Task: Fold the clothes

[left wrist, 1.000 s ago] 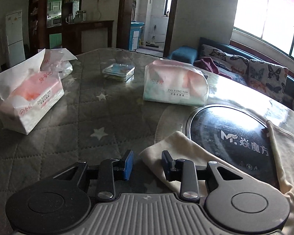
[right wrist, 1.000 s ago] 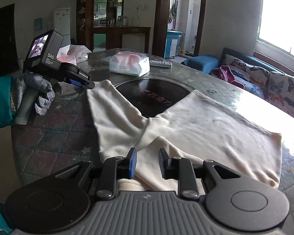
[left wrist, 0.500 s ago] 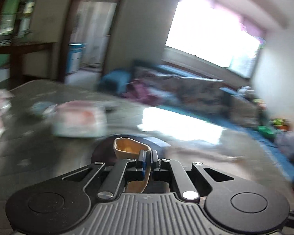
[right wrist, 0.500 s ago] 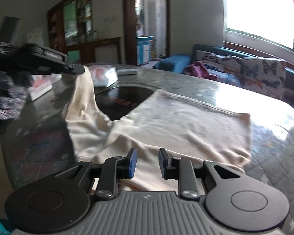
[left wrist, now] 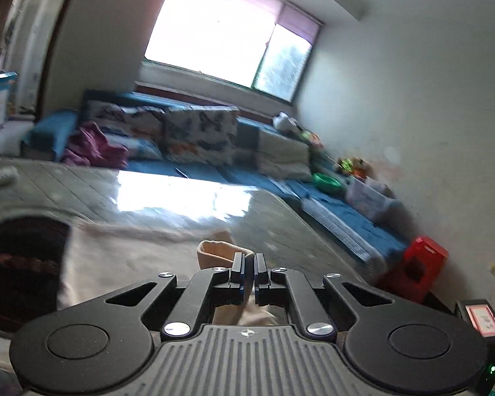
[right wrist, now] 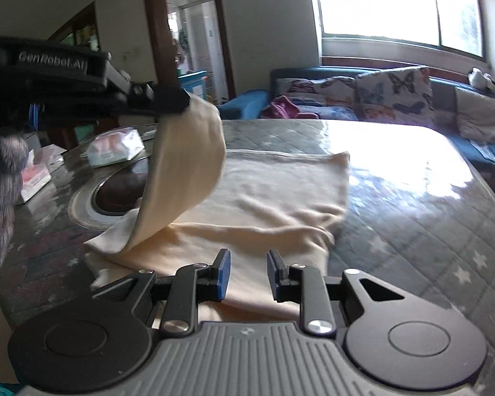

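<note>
Now I'm lifting a sleeve (right wrist: 184, 165) of the cream garment (right wrist: 280, 194): left claw (left wrist: 249, 265) clenched on its cuff, right claw (right wrist: 246, 275) released over the near hem. Soft, limp; grip edges.

"GenRobot.AI" in pale letters on the black side of the left tool (right wrist: 173, 99), above the cream garment (right wrist: 264, 198); print on the tissue pack (right wrist: 115, 148) behind the garment is too blurred to read.
</note>
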The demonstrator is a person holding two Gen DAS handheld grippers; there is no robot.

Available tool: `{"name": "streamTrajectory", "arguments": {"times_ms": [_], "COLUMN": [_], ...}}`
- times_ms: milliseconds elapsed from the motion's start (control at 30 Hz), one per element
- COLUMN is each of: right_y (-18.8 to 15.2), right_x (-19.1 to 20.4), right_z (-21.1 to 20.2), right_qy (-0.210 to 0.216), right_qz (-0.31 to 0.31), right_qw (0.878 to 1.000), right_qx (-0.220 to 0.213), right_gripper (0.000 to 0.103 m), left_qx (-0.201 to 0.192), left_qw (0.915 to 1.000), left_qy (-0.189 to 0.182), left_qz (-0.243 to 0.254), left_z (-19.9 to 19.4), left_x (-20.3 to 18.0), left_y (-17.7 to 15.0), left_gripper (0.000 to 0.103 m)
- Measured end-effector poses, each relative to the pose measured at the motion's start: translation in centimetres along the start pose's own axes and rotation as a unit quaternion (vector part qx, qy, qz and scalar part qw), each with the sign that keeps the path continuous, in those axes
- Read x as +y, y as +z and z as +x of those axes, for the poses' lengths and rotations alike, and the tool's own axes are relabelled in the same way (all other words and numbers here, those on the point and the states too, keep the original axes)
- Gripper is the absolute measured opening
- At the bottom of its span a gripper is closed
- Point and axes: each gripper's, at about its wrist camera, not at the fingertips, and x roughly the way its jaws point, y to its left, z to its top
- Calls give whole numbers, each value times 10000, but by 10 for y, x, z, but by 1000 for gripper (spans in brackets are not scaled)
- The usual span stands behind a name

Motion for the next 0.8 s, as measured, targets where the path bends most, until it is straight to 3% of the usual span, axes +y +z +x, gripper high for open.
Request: {"name": "streamTrajectory", "arguments": {"times_ms": [167, 300, 367, 633, 800], "right_y": [-6, -10, -10, 4, 5], "right_x": [-14, -20, -24, -31, -24], "right_z": [-2, -7, -12, -5, 23], "right_qy": [-162, -264, -337, -127, -53], "right_qz": [186, 187, 221, 385, 304], "right_qw": [9997, 9994, 9992, 9992, 9991], "right_qx": [45, 76, 41, -44, 278], "right_gripper": [24, 24, 24, 24, 24], "left_qx": [497, 680, 676, 736, 853], "left_qw": [9984, 9969, 9969, 9937, 9892], "left_qy": [-217, -246, -203, 762, 1171], "left_qz": [150, 324, 355, 376, 237], "left_z": [21, 11, 1, -34, -52], "left_x": [-13, -3, 10, 75, 105], "left_y": [-22, -35, -35, -46, -58], "left_gripper": [10, 17, 29, 31, 31]}}
